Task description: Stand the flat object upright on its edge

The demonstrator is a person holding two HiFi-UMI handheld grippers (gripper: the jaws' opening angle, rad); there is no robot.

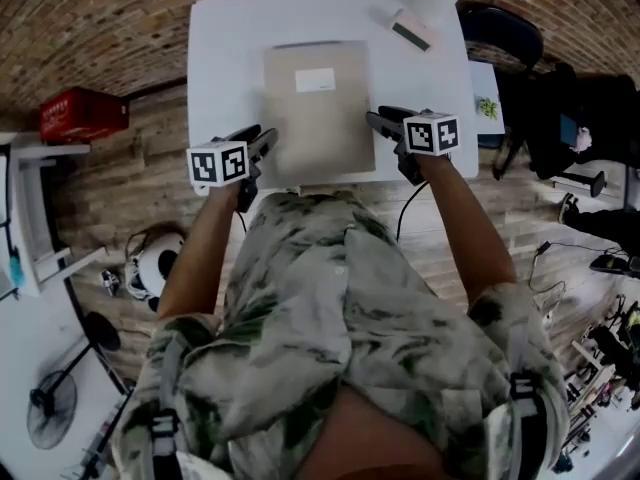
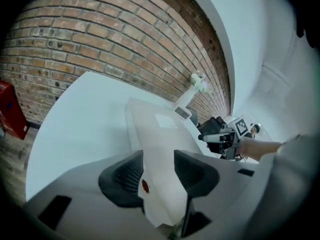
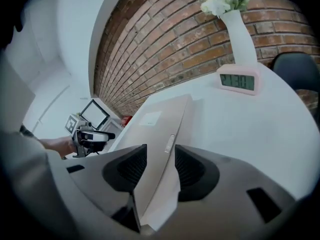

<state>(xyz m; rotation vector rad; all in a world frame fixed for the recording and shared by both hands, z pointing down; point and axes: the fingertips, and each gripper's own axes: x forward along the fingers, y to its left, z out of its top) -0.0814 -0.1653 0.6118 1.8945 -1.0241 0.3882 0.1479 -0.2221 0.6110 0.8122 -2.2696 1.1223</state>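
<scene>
A flat beige folder-like object [image 1: 320,118] with a white label lies on the white table [image 1: 230,68], its near edge at the table's front. My left gripper [image 1: 262,146] is at its near left corner and my right gripper [image 1: 385,125] at its near right corner. In the left gripper view the object [image 2: 155,129] runs between the jaws of the left gripper [image 2: 159,166], which stand open around its edge. The right gripper view shows the same: the object [image 3: 160,119] passes between the spread jaws of the right gripper [image 3: 160,166].
A pink digital clock [image 1: 410,30] and a white vase of flowers [image 3: 240,39] stand at the table's far right. A brick wall runs behind the table. A red box [image 1: 82,113] sits on the floor at left, and a dark chair [image 1: 505,33] at right.
</scene>
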